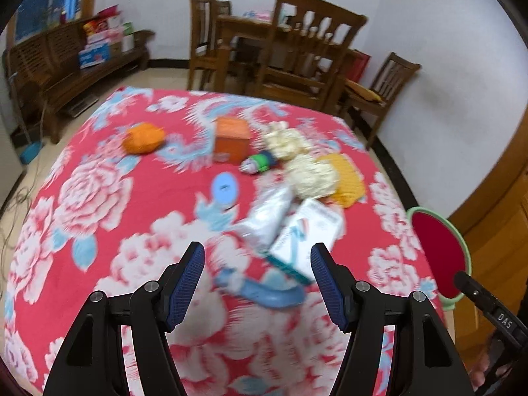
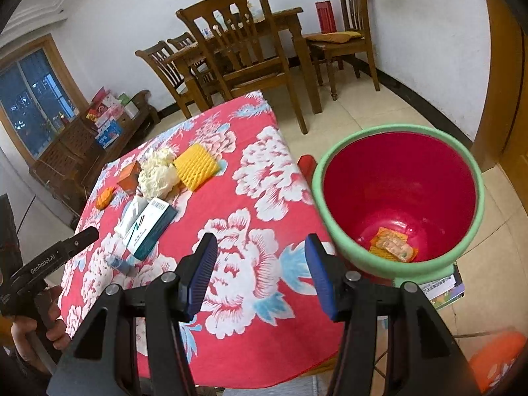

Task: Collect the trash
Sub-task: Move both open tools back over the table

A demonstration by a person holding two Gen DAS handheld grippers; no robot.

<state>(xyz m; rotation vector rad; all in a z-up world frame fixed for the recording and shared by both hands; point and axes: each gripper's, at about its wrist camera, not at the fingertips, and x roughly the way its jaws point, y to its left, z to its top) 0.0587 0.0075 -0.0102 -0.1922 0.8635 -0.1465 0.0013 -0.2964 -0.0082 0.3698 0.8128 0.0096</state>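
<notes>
Trash lies on the red floral tablecloth [image 1: 138, 217]: a white and teal carton [image 1: 305, 234], a white packet [image 1: 272, 214], a blue plastic piece [image 1: 264, 288], a blue lid [image 1: 225, 187], cream foam nets [image 1: 305, 165], a yellow foam net [image 2: 195, 165], an orange box [image 1: 231, 140] and an orange wad [image 1: 143, 138]. My left gripper [image 1: 257, 257] is open and empty, just short of the carton. My right gripper [image 2: 260, 249] is open and empty over the table's right edge, beside the red bin with a green rim [image 2: 399, 194], which holds an orange wrapper [image 2: 392, 244].
Wooden chairs [image 1: 307, 49] and a dining table [image 2: 264, 19] stand behind the cloth-covered table. A wooden bench with boxes [image 1: 95, 43] is at the far left. Books [image 2: 444, 290] lie under the bin, and an orange object [image 2: 495, 359] sits on the floor.
</notes>
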